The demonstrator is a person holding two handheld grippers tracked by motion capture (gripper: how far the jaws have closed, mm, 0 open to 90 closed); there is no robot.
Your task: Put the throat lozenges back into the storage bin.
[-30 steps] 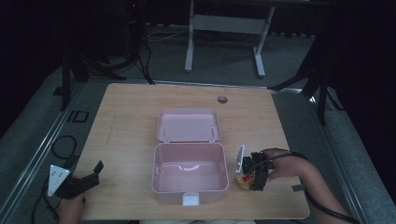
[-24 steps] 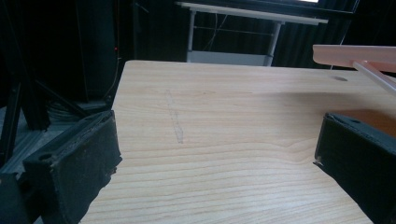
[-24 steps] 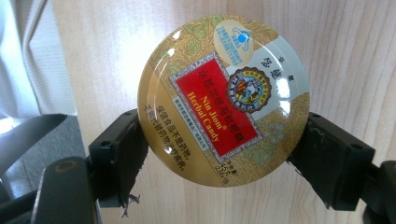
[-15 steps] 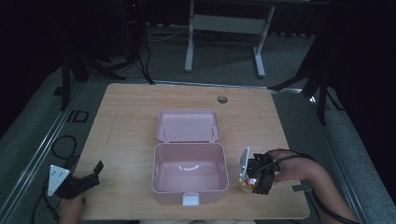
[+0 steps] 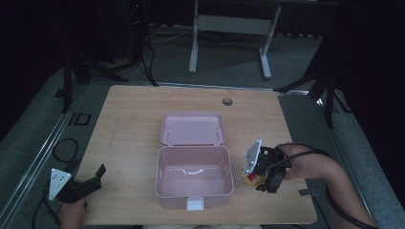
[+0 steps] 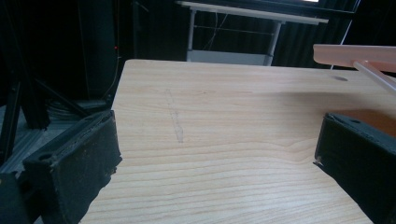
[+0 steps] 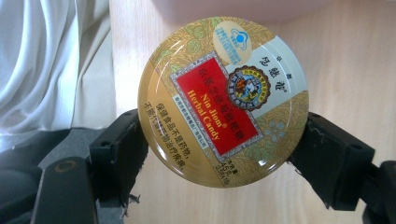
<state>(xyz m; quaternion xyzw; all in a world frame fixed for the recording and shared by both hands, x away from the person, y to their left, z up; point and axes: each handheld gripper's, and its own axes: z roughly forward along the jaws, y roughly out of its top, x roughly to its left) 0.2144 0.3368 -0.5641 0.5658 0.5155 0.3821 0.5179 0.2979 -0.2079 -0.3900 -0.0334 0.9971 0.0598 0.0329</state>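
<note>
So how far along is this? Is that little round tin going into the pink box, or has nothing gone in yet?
Done: the pink box stands open on the table, lid back, nothing inside. In hand: the right gripper is clamped on the round candy tin, just right of the box. Left, by my guess: carrying the tin into the box and closing the lid. The left gripper waits open near the table's left corner.

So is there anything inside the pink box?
No, the open pink box shows just its bare pink floor, while the candy tin sits outside in the right tongs.

right gripper (image 7: 224,151) | clamps round candy tin (image 7: 223,100); above wooden table (image 7: 355,70)
</note>
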